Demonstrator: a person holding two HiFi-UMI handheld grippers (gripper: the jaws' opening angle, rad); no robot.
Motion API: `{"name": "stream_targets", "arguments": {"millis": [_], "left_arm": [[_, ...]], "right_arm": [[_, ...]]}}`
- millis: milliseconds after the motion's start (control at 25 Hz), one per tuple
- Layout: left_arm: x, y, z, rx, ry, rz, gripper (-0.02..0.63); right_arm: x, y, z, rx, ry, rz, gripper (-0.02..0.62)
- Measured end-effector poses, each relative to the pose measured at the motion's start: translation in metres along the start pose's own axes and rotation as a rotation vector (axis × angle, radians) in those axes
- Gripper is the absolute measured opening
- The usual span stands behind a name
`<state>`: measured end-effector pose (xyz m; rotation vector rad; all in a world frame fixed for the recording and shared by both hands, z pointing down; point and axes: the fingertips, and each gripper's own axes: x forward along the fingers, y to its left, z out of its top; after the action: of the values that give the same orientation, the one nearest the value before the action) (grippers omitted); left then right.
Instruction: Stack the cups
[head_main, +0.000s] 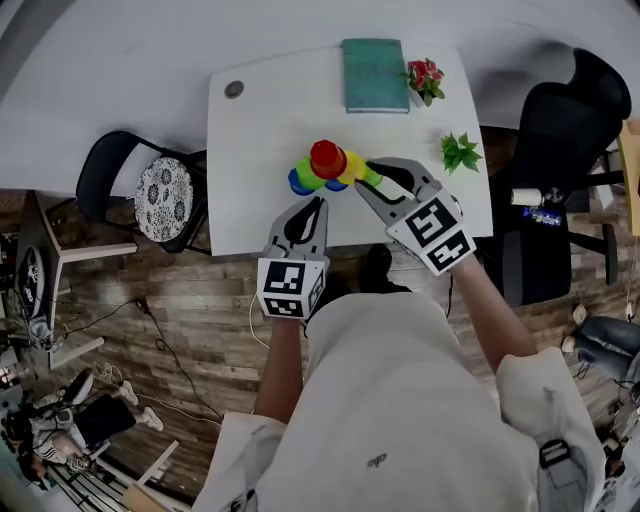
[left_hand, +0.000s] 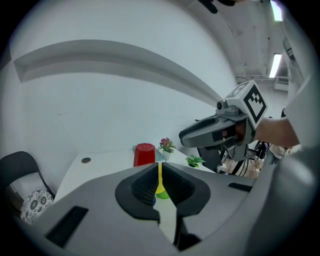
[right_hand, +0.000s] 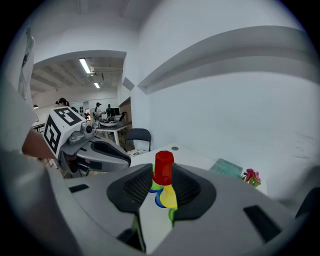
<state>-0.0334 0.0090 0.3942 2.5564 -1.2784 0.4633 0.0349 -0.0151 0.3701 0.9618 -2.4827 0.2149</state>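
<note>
Several coloured cups are clustered on the white table (head_main: 250, 200). A red cup (head_main: 327, 158) stands upside down on top of blue (head_main: 298, 181), yellow (head_main: 351, 165) and green ones (head_main: 372, 177). My right gripper (head_main: 366, 178) is at the cluster's right side, its jaws partly open; in the right gripper view the red cup (right_hand: 163, 167) and the yellow one (right_hand: 170, 197) show through the gap beyond the pads, untouched. My left gripper (head_main: 318, 206) sits just short of the cluster and is shut on nothing. In the left gripper view the red cup (left_hand: 144, 154) rises above the closed jaws.
A teal book (head_main: 375, 75), a small red flower pot (head_main: 424, 78) and a green plant (head_main: 460, 152) lie on the far and right parts of the table. A black office chair (head_main: 560, 130) stands to the right, a chair with a patterned cushion (head_main: 160, 185) to the left.
</note>
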Motion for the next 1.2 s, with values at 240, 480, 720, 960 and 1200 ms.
{"name": "stream_targets", "arguments": {"millis": [240,480,720,960,1200], "left_arm": [[-0.005,-0.003,0.008,0.036,-0.004,-0.078,0.037],[-0.020,-0.008,0.009,0.079,-0.007,-0.161,0.037],[-0.044,-0.007,0.003,0.099,-0.008,-0.220,0.037],[-0.071,-0.004,-0.004,0.123,-0.012,-0.263,0.035],[-0.094,0.004,-0.011,0.138,-0.013,-0.292,0.035]], "right_arm": [[-0.016,0.009,-0.002,0.059,-0.010,-0.088,0.075],[-0.030,0.024,-0.003,0.113,-0.027,-0.181,0.037],[-0.040,0.051,-0.003,0.159,-0.044,-0.254,0.014],[-0.046,0.082,-0.004,0.184,-0.065,-0.305,0.006],[-0.045,0.109,-0.004,0.213,-0.075,-0.341,0.006]]}}
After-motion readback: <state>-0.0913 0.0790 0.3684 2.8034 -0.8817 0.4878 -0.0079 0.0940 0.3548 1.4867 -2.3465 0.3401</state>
